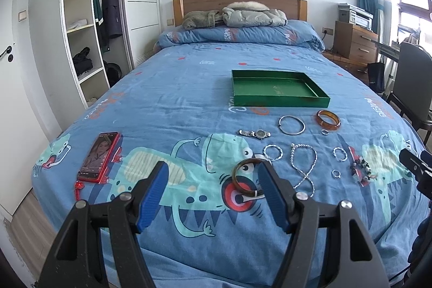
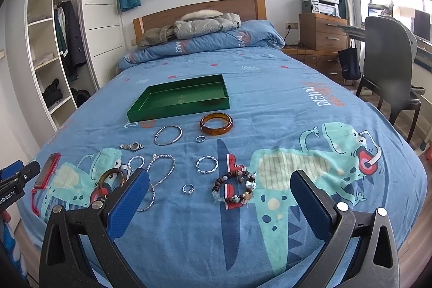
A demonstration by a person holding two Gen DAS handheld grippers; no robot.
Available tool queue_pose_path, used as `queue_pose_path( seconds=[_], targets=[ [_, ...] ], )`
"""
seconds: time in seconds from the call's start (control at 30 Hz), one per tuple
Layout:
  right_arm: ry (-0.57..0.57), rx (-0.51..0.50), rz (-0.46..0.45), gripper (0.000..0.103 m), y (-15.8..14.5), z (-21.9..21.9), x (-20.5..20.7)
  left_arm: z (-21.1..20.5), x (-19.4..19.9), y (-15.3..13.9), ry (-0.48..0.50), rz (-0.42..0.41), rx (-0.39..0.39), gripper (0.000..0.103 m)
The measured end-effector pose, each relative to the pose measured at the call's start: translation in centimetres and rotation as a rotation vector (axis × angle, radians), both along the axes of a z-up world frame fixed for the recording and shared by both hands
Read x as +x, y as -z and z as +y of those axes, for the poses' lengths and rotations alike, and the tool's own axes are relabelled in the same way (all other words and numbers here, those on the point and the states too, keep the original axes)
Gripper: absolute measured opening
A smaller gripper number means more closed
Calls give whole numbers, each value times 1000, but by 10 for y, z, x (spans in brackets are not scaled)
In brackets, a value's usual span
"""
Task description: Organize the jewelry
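Observation:
A shallow green tray lies empty on the blue bedspread. In front of it are spread an amber bangle, a thin silver bangle, a watch, a bead necklace, a beaded bracelet, several small rings and a dark brown bangle. My left gripper is open, low over the bed, its right finger beside the dark brown bangle. My right gripper is open, just short of the beaded bracelet.
A red-cased phone lies on the bed's left side. Folded duvet and jackets sit at the headboard. A dark chair and wooden drawers stand to the right, an open wardrobe to the left.

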State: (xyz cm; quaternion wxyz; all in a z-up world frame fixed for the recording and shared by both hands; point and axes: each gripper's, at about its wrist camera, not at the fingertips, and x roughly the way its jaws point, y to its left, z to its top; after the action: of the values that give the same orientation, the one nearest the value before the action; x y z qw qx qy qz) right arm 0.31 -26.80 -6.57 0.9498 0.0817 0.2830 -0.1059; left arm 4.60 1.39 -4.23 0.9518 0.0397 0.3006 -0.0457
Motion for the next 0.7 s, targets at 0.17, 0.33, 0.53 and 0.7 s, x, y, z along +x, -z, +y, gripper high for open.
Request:
queue_pose_path(
  seconds=[0.17,0.33,0.53,0.7],
  targets=[
    [-3,-8,1,102,1,2,4,-2,5,2,5,1,2,67],
    [-4,-7,5,98,2,2,7,-3,10,5,4,8,3,67],
    [-10,-7,15,93,8,1,15,-2,18,11,-1,19,3,67],
    [-33,-3,29,84,17,0,22,1,26,20,0,32,-1,67]
  ],
)
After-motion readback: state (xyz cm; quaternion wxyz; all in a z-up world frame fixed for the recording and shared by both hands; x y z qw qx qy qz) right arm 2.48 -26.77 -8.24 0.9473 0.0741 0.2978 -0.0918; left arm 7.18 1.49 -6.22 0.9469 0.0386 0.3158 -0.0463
